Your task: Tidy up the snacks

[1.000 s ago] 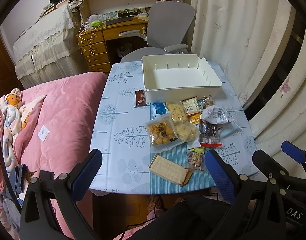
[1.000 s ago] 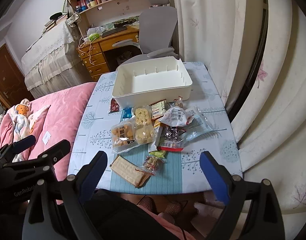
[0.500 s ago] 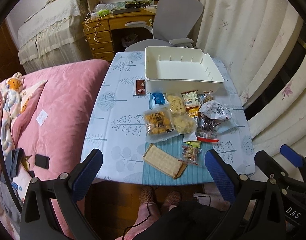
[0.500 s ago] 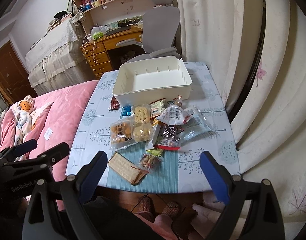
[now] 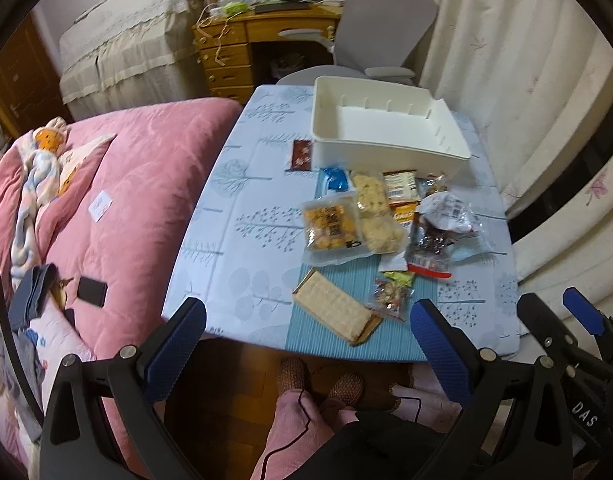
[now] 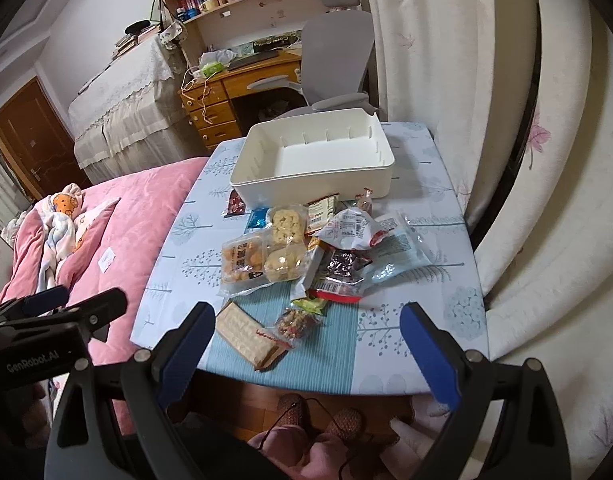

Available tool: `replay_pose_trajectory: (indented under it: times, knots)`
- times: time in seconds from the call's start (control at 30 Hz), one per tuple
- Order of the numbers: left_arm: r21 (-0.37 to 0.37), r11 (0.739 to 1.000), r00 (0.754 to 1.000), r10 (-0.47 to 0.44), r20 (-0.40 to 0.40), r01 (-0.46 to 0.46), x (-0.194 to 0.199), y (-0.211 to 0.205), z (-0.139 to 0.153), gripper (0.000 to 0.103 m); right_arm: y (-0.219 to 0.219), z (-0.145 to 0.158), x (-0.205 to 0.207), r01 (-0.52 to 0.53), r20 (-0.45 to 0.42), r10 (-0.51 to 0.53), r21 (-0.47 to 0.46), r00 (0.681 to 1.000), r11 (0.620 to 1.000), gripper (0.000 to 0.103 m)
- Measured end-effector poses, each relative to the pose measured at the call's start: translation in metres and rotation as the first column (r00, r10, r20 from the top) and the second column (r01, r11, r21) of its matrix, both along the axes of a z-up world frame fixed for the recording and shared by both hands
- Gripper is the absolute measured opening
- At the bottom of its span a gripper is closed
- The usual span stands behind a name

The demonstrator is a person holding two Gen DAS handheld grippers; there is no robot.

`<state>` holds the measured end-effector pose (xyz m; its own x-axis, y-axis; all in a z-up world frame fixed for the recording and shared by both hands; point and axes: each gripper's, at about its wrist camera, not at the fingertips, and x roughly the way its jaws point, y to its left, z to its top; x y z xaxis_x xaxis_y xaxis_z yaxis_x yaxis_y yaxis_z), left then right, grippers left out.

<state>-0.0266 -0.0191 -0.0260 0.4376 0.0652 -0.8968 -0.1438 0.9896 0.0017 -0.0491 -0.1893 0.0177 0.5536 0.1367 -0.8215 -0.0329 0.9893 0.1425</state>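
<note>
Your left gripper (image 5: 306,328) and right gripper (image 6: 308,330) both hang spread wide, holding nothing, above the near edge of the table (image 5: 242,216) (tree-print cloth, teal strip down the middle). On it lie one cracker pack (image 5: 334,309), then a heap of snacks (image 5: 370,216), too overlapped to count. One white bin (image 5: 386,132) sits beyond. A pink bed (image 5: 118,184) lies left; one desk (image 6: 242,92) and one chair (image 6: 334,48) stand far.

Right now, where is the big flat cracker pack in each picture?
Left wrist view: the cracker pack lies at the table's near edge, lower middle, on the blue striped mat.
Right wrist view: the cracker pack sits lower left of centre, on that mat.
Shared landmark: the white bin, behind the snack pile in both.
</note>
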Motion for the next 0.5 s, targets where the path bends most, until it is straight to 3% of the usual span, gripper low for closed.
replay_pose_trajectory:
  times: [0.23,0.5]
  knots:
    - [-0.041,0.999,0.997,0.02,-0.073,-0.023,0.005,0.016,-0.024,0.102,0.0,-0.018,0.008,0.007,0.0,-0.007,-0.007,1.0,1.0,0.094]
    - [-0.119,0.982,0.967,0.114,-0.228,-0.144,0.035,0.048,-0.103,0.102,0.008,-0.053,0.022,0.031,-0.024,-0.032,-0.037,0.999,0.999,0.094]
